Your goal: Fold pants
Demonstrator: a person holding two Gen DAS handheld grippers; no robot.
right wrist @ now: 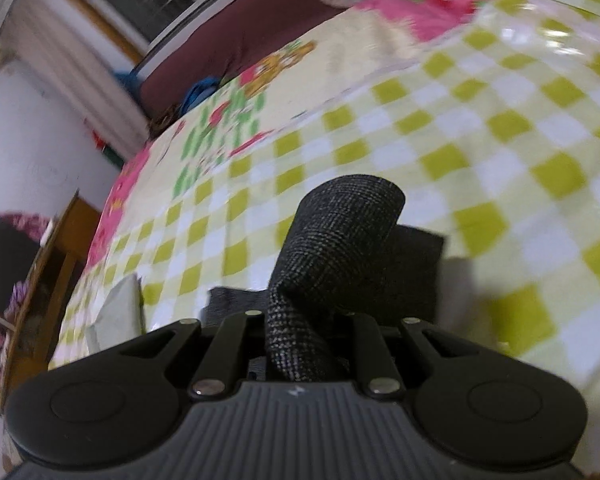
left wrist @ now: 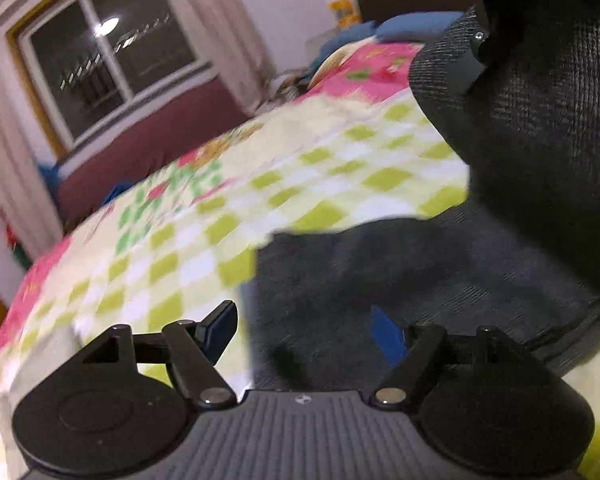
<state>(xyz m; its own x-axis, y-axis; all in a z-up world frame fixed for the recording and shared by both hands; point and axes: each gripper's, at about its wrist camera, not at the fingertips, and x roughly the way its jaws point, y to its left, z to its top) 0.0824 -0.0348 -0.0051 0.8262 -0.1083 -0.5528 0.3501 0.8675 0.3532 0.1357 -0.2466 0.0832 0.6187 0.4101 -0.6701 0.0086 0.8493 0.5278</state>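
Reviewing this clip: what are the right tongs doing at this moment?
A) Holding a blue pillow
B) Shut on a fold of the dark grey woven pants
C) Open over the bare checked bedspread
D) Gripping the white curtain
B: in the right wrist view the right tongs are shut on a raised fold of the dark grey woven pants, lifted above the green-and-white checked bedspread.

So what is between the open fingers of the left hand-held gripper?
In the left wrist view, the left hand-held gripper is open over the dark pants on the bed. Only that flat fabric lies between its fingers; nothing is gripped.
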